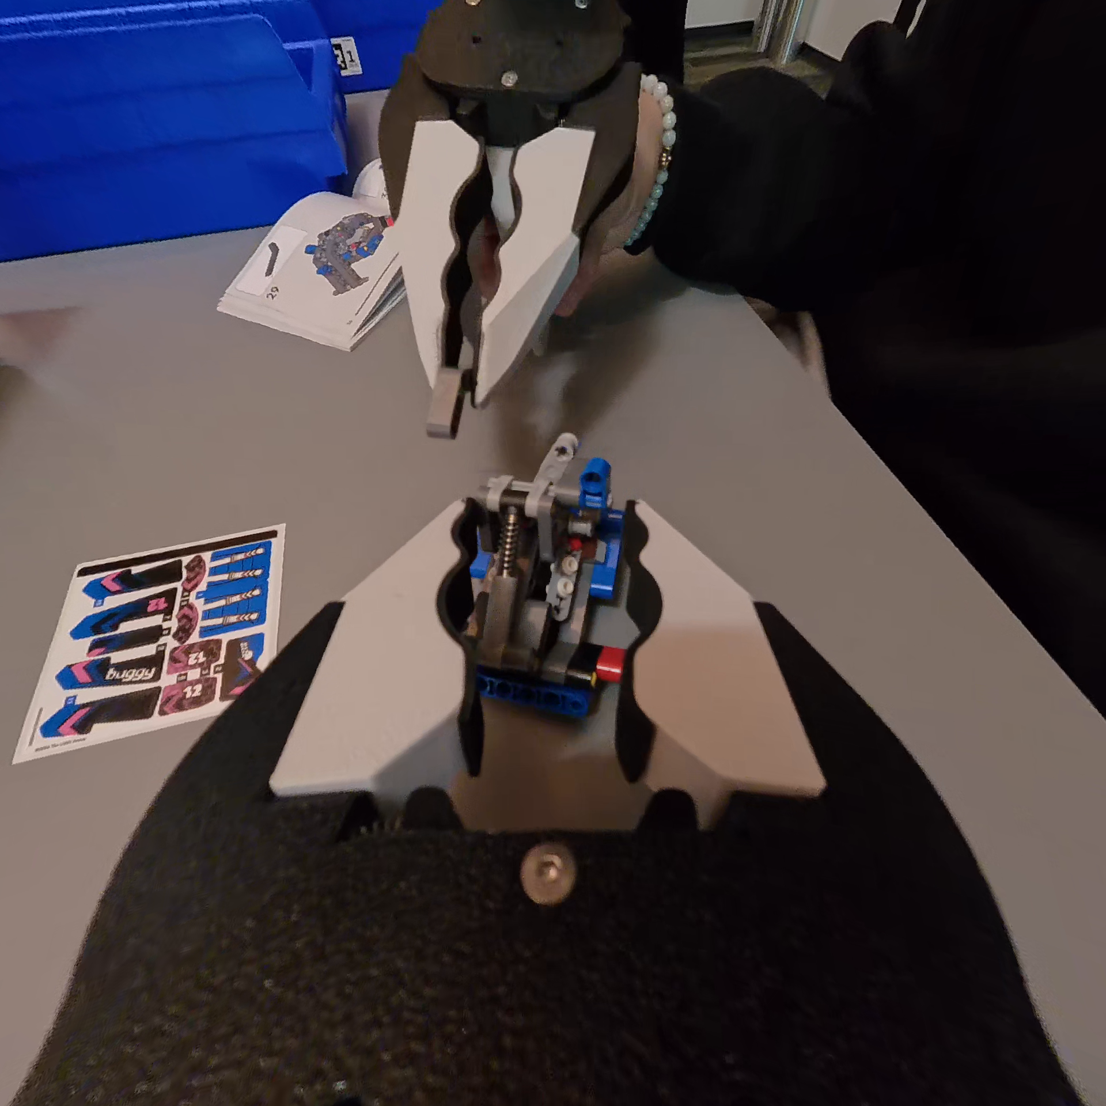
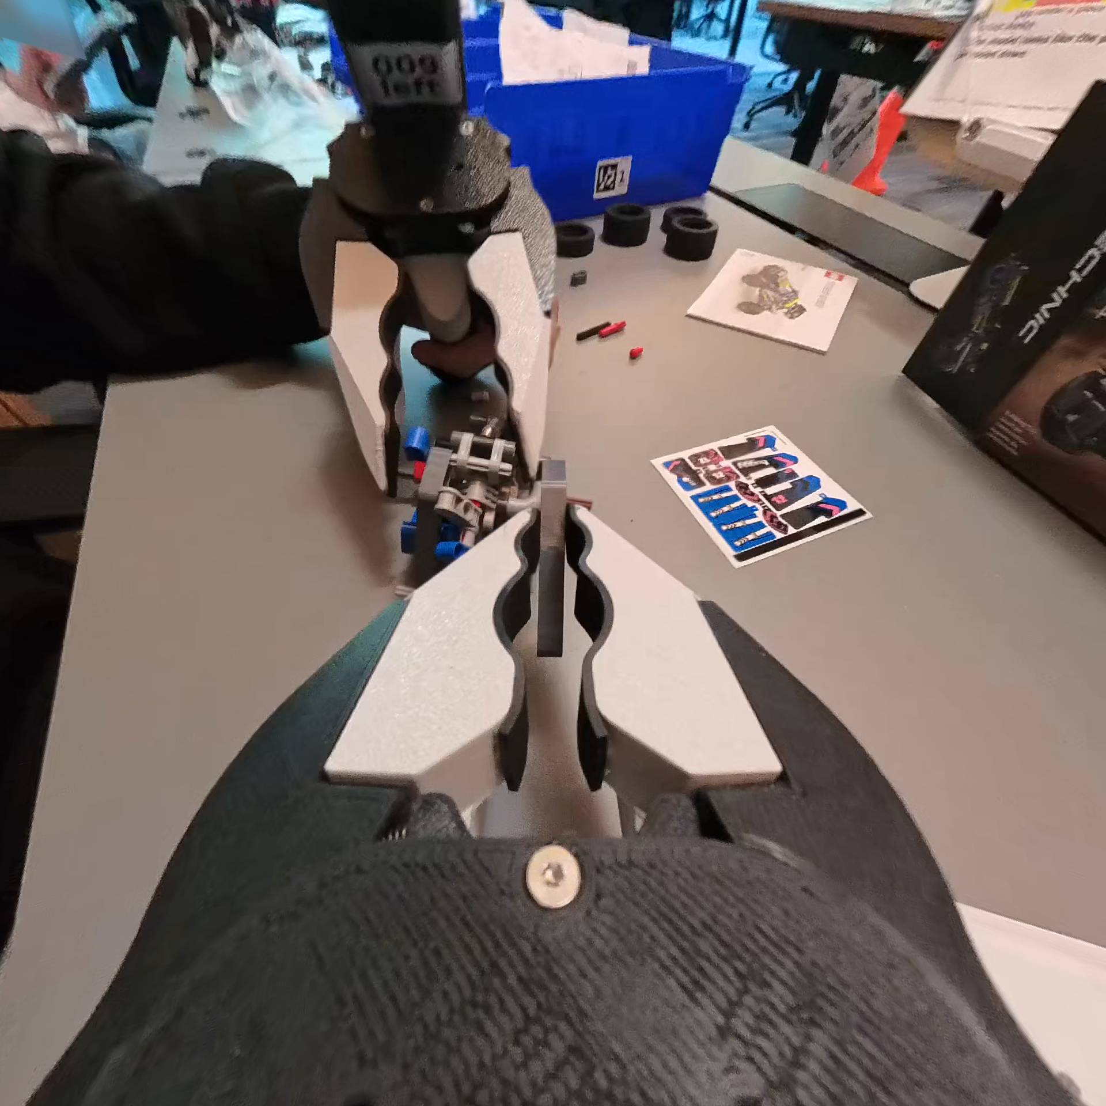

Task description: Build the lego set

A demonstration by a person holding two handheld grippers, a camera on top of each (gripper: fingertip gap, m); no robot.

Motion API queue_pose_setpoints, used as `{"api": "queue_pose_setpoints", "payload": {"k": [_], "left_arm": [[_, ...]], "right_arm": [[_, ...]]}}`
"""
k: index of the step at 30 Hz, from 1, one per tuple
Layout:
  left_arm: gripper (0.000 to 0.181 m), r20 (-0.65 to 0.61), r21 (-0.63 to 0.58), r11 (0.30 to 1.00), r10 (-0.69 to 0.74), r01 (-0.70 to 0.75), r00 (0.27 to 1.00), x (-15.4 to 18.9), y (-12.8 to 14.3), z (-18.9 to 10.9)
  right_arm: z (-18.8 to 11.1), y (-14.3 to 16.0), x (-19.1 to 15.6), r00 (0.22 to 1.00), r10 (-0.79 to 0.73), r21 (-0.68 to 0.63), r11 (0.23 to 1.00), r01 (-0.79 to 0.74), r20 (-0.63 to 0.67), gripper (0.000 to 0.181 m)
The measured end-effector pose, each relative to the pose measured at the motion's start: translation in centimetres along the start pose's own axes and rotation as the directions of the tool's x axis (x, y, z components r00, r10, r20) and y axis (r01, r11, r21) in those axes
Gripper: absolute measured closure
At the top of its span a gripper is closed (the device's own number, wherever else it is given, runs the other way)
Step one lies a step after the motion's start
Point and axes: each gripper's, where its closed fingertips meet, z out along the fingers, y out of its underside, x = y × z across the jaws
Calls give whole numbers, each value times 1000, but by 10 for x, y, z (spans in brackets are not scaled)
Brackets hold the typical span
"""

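The left gripper (image 1: 547,598) is clamped by its fingers around the grey-and-blue lego assembly (image 1: 541,592), held just above the grey counter (image 1: 299,431); the model's underside is hidden. A grey beam (image 2: 552,538) is pinched between the narrow fingers of the right gripper (image 2: 550,526), its tip near the assembly, contact unclear. A sticker sheet (image 2: 760,494), booklet (image 1: 323,269), four tyres (image 2: 640,230) and a blue bin (image 2: 598,131) lie beyond.

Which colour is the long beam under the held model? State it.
Blue beam, clearest in the left wrist view.
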Motion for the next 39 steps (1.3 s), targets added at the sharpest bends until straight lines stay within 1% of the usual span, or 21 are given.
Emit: {"api": "queue_pose_setpoints", "payload": {"k": [2, 4, 8, 12, 19, 24, 32, 39], "left_arm": [[140, -13, 8, 1000, -9, 9, 1000, 1, -2, 0], [140, -1, 7, 1000, -11, 11, 1000, -1, -1, 1], [140, -2, 6, 1000, -16, 16, 1000, -1, -1, 1], [141, 3, 5, 1000, -23, 23, 1000, -2, -1, 0], [140, 0, 2, 1000, -29, 29, 1000, -1, 0, 0], [140, 9, 1, 999, -46, 46, 999, -3, 0, 0], [140, -2, -7, 999, -49, 49, 999, -2, 1, 1], [140, -16, -10, 997, -83, 82, 996, -1, 1, 2]], "right_arm": [[-2, -2, -4, 1000, 12, 15, 1000, -12, 27, 175], [-1, 1, -3, 1000, 4, -2, 1000, -4, 9, 175], [5, 7, -11, 998, -56, -56, 997, 57, 20, 175], [8, 5, -13, 998, -68, -48, 996, 68, 5, 175], [11, 9, -14, 996, -94, -84, 992, 93, -10, 175], [11, 7, -11, 999, -41, -71, 997, 39, -28, 175], [12, 4, -14, 1000, -11, -61, 998, 10, -12, 175], [13, 6, -13, 1000, -6, -75, 997, 5, -19, 175]]}}
